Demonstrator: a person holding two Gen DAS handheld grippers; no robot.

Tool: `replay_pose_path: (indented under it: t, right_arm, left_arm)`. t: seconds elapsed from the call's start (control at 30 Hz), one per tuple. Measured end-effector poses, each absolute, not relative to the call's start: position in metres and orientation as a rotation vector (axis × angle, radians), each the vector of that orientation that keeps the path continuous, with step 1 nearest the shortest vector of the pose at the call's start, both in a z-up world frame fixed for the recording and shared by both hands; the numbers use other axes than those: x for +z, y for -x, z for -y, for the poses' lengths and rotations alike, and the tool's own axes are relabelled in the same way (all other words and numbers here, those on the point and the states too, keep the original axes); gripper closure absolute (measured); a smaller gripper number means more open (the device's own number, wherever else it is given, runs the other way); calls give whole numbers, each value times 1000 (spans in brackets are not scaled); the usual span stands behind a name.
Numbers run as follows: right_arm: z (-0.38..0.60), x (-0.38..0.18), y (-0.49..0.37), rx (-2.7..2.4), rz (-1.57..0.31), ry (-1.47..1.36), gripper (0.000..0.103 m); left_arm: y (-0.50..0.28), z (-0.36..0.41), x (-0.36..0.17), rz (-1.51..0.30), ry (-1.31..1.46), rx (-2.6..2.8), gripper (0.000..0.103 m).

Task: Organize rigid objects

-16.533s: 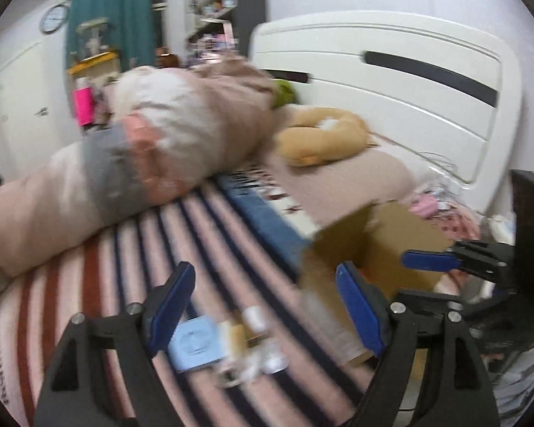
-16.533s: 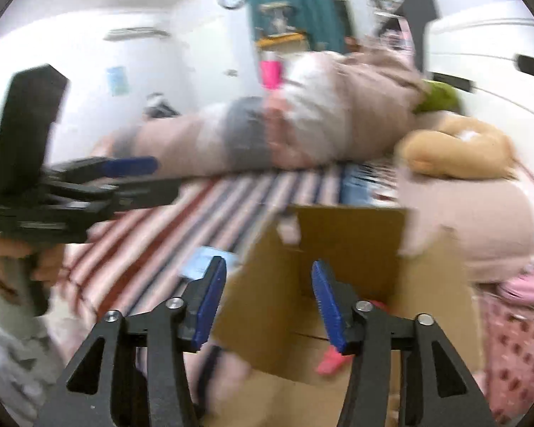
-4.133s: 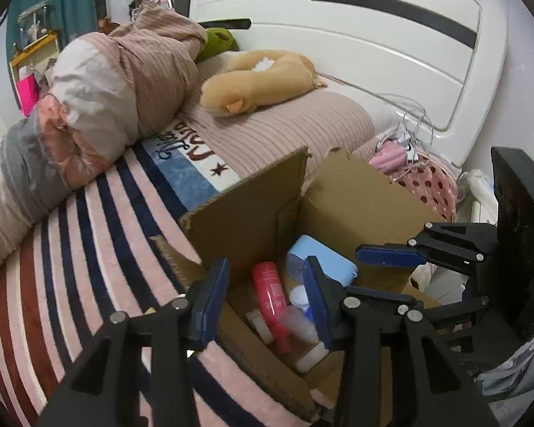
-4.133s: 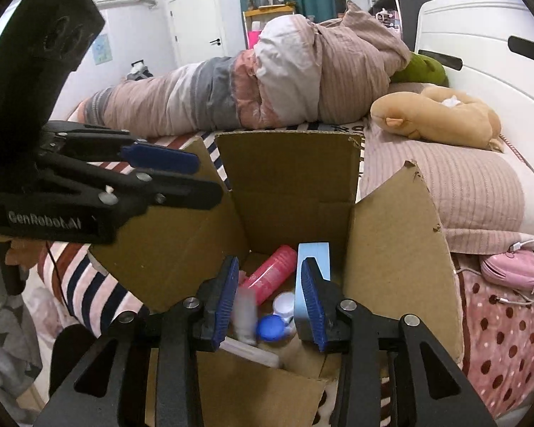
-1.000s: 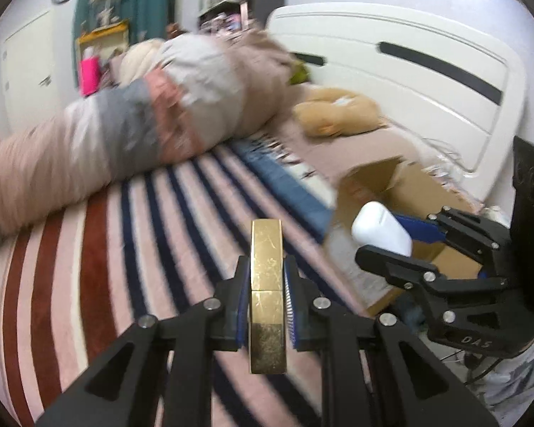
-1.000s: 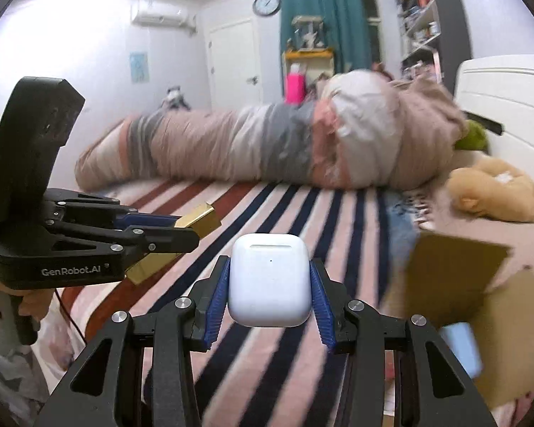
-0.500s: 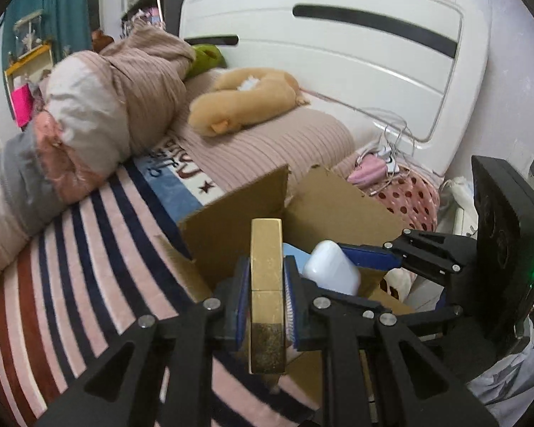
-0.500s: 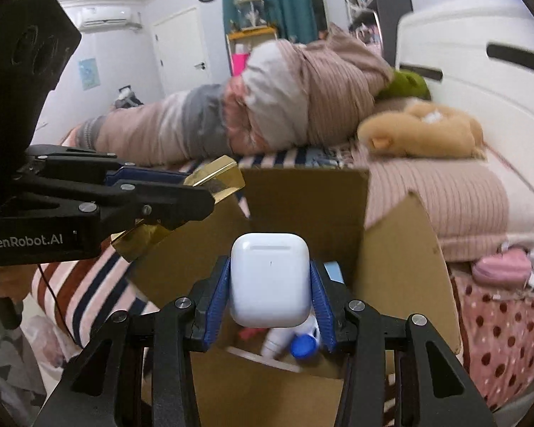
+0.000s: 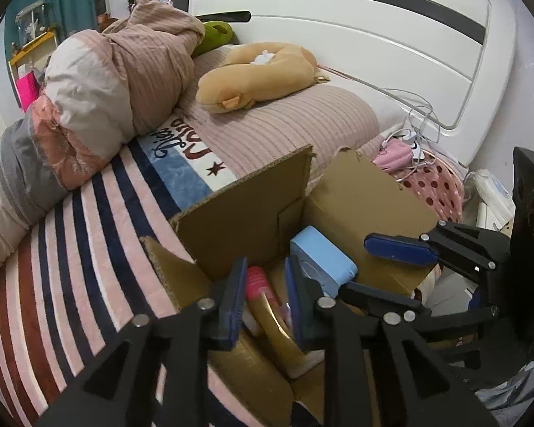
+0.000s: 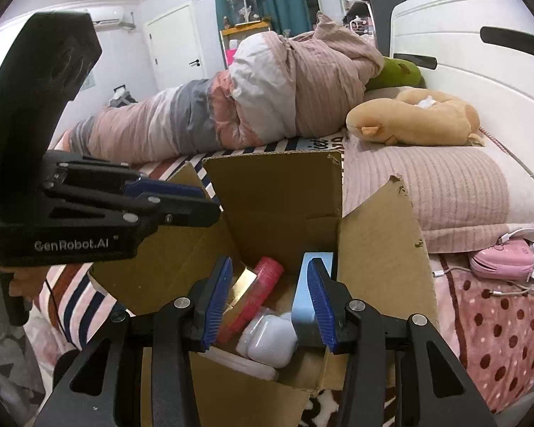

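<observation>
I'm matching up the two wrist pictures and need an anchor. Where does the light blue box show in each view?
Left wrist: the light blue box lies inside the cardboard box, just right of centre, beside the left gripper.
Right wrist: the same box stands low at centre, partly behind the right gripper.
Shared landmark: the tan plush toy on the bed.

Left gripper (image 9: 263, 297) and right gripper (image 10: 268, 300) are each showing matte black angular arms, silver round screws at the joints, and ribbed blue pads (image 10: 318, 297) lining the fingers. The left unit's black housing is bearing white "GenRobot.AI" lettering, with a thin black cable hanging beneath it.
</observation>
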State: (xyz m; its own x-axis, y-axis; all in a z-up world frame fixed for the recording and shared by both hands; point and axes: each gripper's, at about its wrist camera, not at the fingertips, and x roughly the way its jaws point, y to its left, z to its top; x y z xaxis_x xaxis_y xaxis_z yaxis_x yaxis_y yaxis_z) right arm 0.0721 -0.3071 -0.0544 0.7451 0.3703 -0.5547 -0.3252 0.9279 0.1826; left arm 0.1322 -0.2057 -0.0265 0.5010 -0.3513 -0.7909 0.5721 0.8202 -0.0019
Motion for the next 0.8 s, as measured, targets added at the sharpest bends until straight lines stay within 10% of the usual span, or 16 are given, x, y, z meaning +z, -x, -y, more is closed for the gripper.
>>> replay_pose_path:
  t: [0.3,0.47,0.63,0.8]
  right_arm:
    - [301,-48,-71,417,-611,-68,63]
    - [300,-26,-68,549,-533,-34,36]
    - [299,2,-63,600,-407,6,1]
    - [292,14,-53,694,-318,29,0]
  left_arm:
    - [-116,181,-3,-784,-238,-520,35]
    - [-94,154,19,-676,-174,-413,9]
    - [-73,122,31,-615,-104,-277,1]
    - [-58,91,32,-577,-41,-161,1]
